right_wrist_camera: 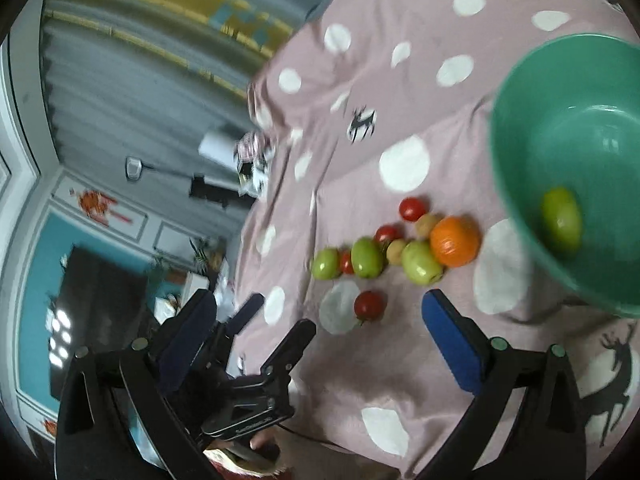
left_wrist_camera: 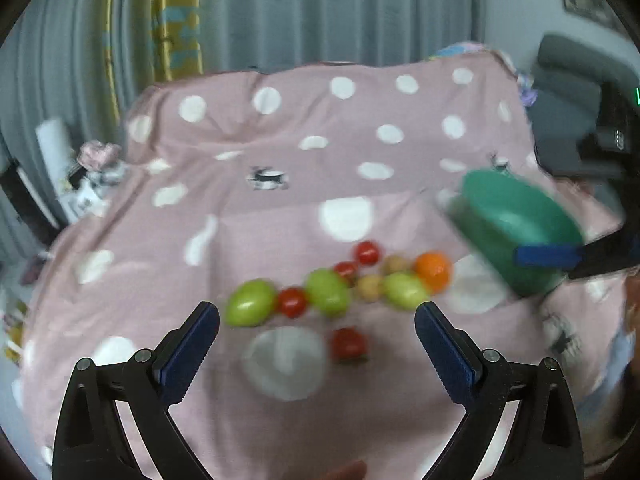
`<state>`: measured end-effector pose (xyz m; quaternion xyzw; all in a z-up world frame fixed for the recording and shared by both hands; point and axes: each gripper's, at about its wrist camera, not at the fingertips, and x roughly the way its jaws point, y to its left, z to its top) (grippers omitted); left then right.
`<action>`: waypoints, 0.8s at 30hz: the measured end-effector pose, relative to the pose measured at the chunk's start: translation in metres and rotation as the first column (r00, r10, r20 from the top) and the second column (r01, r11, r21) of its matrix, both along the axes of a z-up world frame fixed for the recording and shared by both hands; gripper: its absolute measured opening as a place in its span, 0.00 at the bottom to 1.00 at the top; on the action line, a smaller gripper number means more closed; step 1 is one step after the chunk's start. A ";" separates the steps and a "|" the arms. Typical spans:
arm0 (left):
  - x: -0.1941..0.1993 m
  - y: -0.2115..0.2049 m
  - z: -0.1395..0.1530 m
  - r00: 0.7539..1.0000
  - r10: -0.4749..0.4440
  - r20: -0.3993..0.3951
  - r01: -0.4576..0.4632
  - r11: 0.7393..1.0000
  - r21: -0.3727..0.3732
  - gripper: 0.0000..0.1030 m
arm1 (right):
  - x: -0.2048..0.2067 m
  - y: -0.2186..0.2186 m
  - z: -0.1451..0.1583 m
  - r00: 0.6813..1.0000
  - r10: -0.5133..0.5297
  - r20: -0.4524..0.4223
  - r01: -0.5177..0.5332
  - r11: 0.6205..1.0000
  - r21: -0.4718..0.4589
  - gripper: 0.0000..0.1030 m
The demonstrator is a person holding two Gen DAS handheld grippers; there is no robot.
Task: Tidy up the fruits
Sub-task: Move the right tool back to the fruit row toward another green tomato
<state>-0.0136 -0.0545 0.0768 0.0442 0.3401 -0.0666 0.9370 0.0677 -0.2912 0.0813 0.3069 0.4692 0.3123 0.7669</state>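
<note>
Several fruits lie in a loose row on the pink dotted cloth (left_wrist_camera: pixel 280 220): green ones (left_wrist_camera: pixel 250 302) (right_wrist_camera: pixel 366 258), small red tomatoes (left_wrist_camera: pixel 292 302) (right_wrist_camera: pixel 412 208), beige ones (left_wrist_camera: pixel 370 286) and an orange (left_wrist_camera: pixel 433 270) (right_wrist_camera: pixel 456 242). One red tomato (left_wrist_camera: pixel 349 344) (right_wrist_camera: pixel 369 305) sits apart, nearer to me. My left gripper (left_wrist_camera: pixel 318 320) (right_wrist_camera: pixel 276 322) is open above the cloth just short of the row, nothing between its fingers. My right gripper (right_wrist_camera: pixel 318 300) is open and empty too. The green bowl (right_wrist_camera: pixel 560 100) (left_wrist_camera: pixel 516 220) at the right holds one green fruit (right_wrist_camera: pixel 562 220).
The cloth drapes over a raised surface and drops off at its left and far edges. Grey curtains (left_wrist_camera: pixel 320 8) hang behind. A dark sofa (left_wrist_camera: pixel 568 80) stands at the right. In the left wrist view one blue-padded finger (left_wrist_camera: pixel 548 255) of the right gripper crosses the bowl's near side.
</note>
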 end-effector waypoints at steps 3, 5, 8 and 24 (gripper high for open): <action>0.008 0.006 -0.019 0.998 0.022 -0.050 -0.019 0.998 0.058 0.95 | 0.008 0.020 -0.007 1.000 0.020 -0.014 -0.021 0.999 -0.036 1.00; 0.012 0.011 -0.024 0.996 0.013 -0.088 -0.010 0.999 0.030 0.95 | 0.014 0.030 -0.012 1.000 0.019 -0.012 -0.020 0.996 -0.088 1.00; 0.010 0.012 -0.025 0.993 -0.025 -0.113 0.022 1.000 -0.022 0.95 | 0.023 0.040 -0.026 0.999 -0.011 -0.032 0.004 0.978 -0.210 0.96; 0.000 0.015 -0.023 0.994 -0.015 -0.112 0.010 0.999 -0.044 0.95 | 0.056 0.043 -0.078 0.957 -0.180 -0.228 0.085 0.923 -0.374 0.46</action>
